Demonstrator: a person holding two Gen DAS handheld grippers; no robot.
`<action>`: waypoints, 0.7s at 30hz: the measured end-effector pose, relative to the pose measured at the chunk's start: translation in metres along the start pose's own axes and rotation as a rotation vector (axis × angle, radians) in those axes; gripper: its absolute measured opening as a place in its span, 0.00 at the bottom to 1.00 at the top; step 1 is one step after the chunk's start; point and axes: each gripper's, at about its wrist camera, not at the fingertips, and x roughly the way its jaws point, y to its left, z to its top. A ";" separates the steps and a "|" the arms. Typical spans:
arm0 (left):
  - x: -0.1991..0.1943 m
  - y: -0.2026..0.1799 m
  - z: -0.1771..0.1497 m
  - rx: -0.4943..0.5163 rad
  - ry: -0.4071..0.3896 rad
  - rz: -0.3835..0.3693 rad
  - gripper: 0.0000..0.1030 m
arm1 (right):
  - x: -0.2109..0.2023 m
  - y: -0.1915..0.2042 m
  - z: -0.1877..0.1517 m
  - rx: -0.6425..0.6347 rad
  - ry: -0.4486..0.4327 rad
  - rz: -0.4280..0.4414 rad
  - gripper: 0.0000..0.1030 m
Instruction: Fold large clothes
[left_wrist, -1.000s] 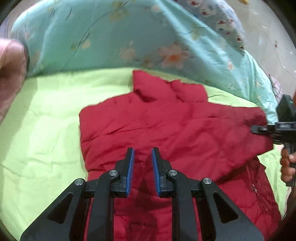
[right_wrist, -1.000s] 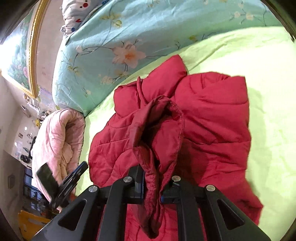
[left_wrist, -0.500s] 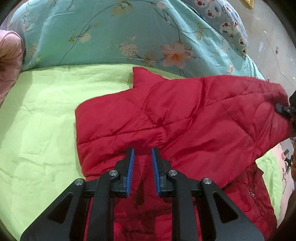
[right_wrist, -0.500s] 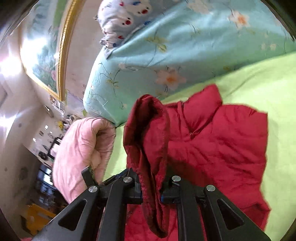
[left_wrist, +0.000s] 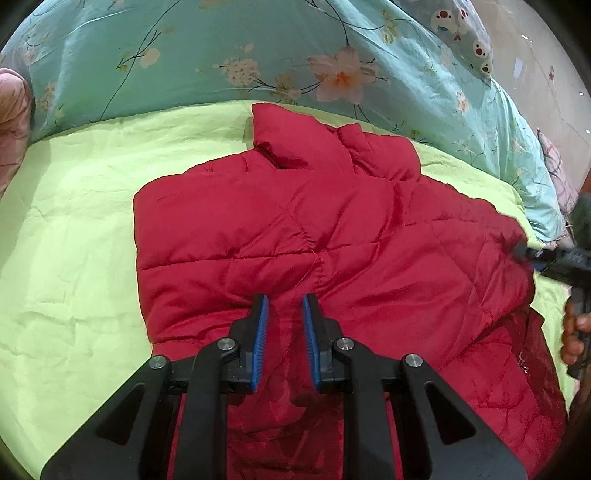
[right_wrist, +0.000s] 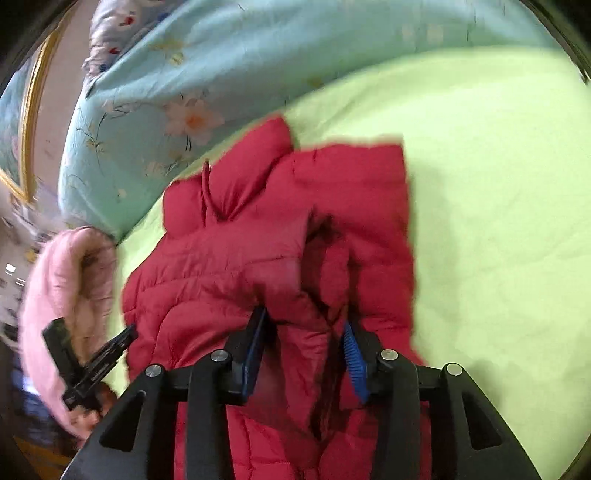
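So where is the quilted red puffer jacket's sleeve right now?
In the right wrist view the sleeve lies between the right gripper's just-opened jaws, draped over the quilted red puffer jacket on the lime-green sheet.

Bright, even indoor light, soft shadow beneath the left tongs (left_wrist: 284, 312), left view crisp, right view smeared by motion blur, fisheye bending, dark vignetted corners

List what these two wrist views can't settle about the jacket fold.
- Red jacket hem: left wrist view, hidden behind the left gripper and cut by the bottom edge.
- Sleeve cuff: right wrist view, blurred; contact with the right gripper pads unclear.
- Zipper: too small, at the edge.
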 end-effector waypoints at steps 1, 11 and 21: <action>0.000 0.000 -0.001 -0.006 0.001 -0.003 0.17 | -0.012 0.011 0.002 -0.036 -0.052 -0.030 0.41; 0.002 -0.003 -0.003 -0.005 0.005 0.029 0.17 | 0.001 0.082 -0.012 -0.314 -0.096 -0.165 0.39; 0.021 0.007 -0.008 -0.032 0.041 0.031 0.18 | 0.067 0.036 -0.013 -0.236 0.026 -0.223 0.37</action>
